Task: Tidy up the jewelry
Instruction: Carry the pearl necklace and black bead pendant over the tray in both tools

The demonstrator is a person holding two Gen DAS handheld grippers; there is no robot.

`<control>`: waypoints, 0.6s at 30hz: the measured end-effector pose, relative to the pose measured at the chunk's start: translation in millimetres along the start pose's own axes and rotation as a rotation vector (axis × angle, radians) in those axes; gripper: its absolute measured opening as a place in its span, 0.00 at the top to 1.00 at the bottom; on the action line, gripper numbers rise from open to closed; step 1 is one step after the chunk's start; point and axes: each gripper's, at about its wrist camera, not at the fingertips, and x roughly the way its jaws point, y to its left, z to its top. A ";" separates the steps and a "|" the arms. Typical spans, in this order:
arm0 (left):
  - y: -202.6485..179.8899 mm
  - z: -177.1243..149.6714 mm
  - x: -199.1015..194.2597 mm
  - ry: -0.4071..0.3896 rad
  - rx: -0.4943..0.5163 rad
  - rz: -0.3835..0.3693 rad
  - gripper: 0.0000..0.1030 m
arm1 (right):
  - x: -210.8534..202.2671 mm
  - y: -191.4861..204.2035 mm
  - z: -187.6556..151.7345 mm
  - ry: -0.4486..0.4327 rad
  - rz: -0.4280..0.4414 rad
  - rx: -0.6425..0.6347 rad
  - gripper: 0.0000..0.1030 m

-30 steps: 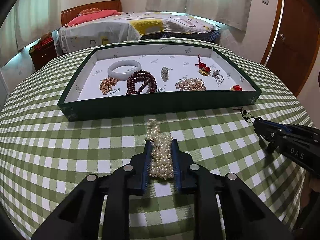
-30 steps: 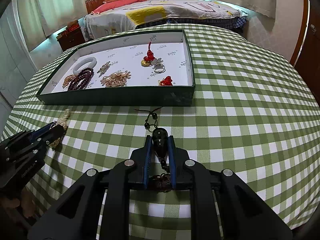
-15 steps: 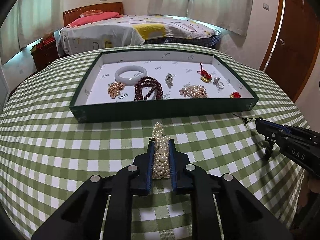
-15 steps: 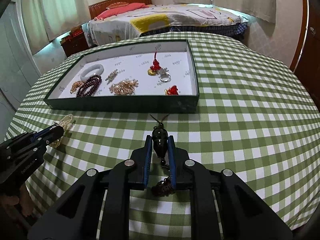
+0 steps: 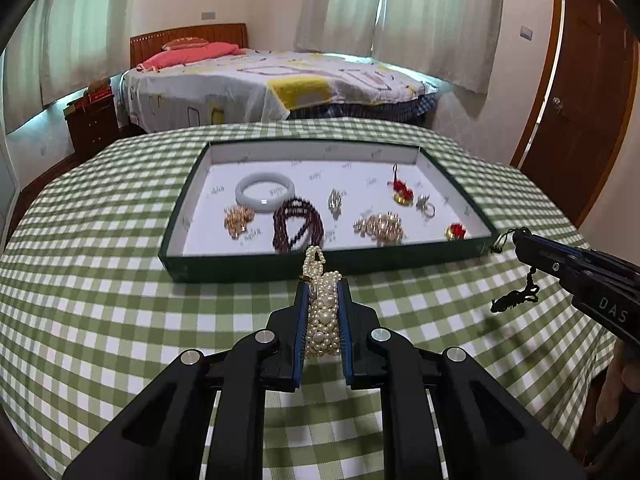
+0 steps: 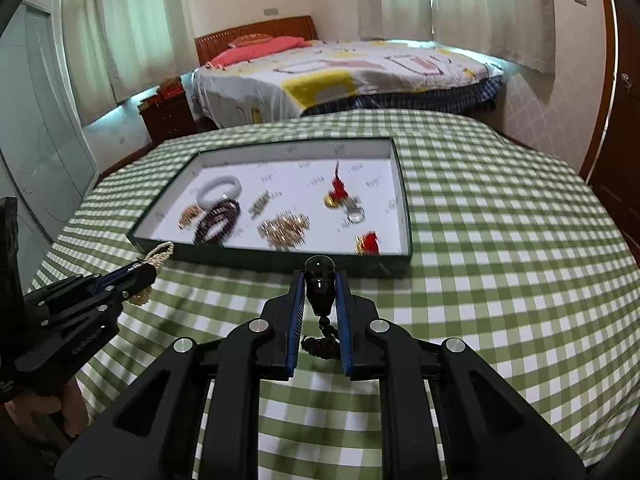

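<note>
Pearl bracelet (image 5: 322, 312) clamped in left claw (image 5: 322, 280), before tray (image 5: 256, 268)

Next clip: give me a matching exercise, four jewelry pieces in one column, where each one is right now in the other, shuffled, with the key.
Things
1. pearl bracelet
2. black pendant
3. white bangle
4. red charm

Places
A. in the tray, near its right front corner
B. gripped in the left tool
C. in the tray, left half toward the back
D. gripped in the right tool

Pairs: 1-B, 2-D, 3-C, 4-A
</note>
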 end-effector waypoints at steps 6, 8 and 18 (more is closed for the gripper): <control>1.8 22.7 -7.5 -0.050 -0.003 -0.007 0.86 | -7.4 7.5 21.5 -0.055 0.012 -0.016 0.85; 2.9 34.1 -8.1 -0.071 -0.005 -0.008 0.86 | -6.2 9.3 30.2 -0.070 0.015 -0.022 0.85; 4.0 81.9 5.2 -0.151 0.008 -0.004 0.86 | 8.0 18.7 80.8 -0.157 0.028 -0.058 0.85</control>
